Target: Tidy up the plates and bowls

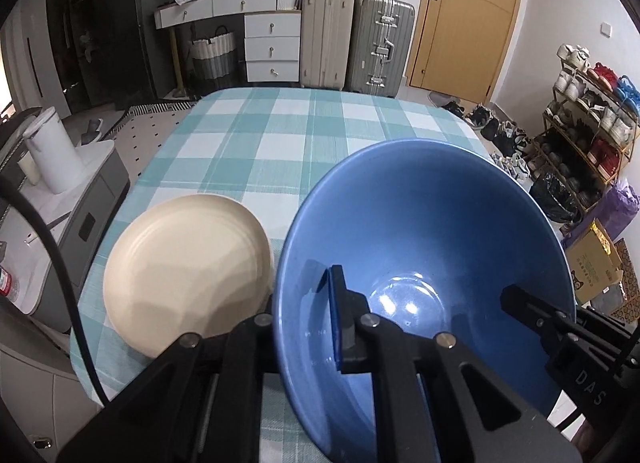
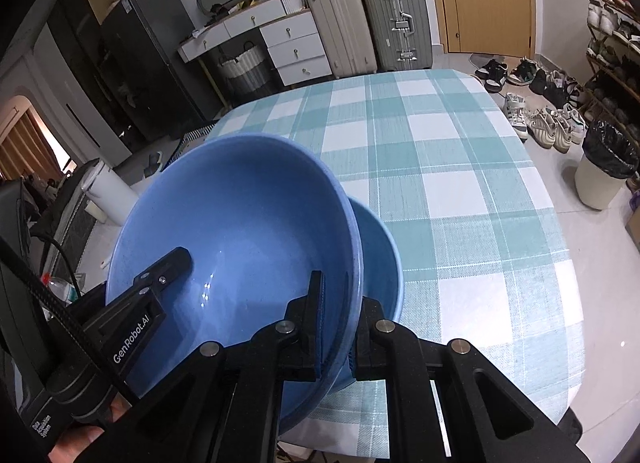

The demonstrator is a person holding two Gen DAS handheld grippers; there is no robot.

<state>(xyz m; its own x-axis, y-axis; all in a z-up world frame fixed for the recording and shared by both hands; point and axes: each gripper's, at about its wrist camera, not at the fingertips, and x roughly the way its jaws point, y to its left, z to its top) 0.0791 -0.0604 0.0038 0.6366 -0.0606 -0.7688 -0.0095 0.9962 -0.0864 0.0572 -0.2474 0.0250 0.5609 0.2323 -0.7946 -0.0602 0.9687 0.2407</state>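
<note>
Two grippers are on one big blue bowl (image 1: 420, 247) at once, each clamped down narrow on an opposite side of the rim. Left gripper (image 1: 306, 323) has one finger inside the bowl with its blue pad flat on the inner wall and the other finger outside the rim, so it's pinching that wall. Right gripper (image 2: 336, 327) does the same thing on the other side: inner finger inside the bowl, outer finger behind the rim, wall squeezed between them. From the right wrist view the bowl sits tilted, held above a second blue bowl (image 2: 380, 259) that peeks out from underneath and rests on the checked tablecloth (image 2: 460, 191). Can't tell if the two bowls are touching yet. From the left wrist view a cream plate (image 1: 188, 271) lies on the cloth just beside the held bowl, near the table's left edge. Further out there's suitcases (image 1: 356, 43), a white drawer unit (image 1: 272, 47) and a shoe rack (image 1: 588, 119) by the door.
</note>
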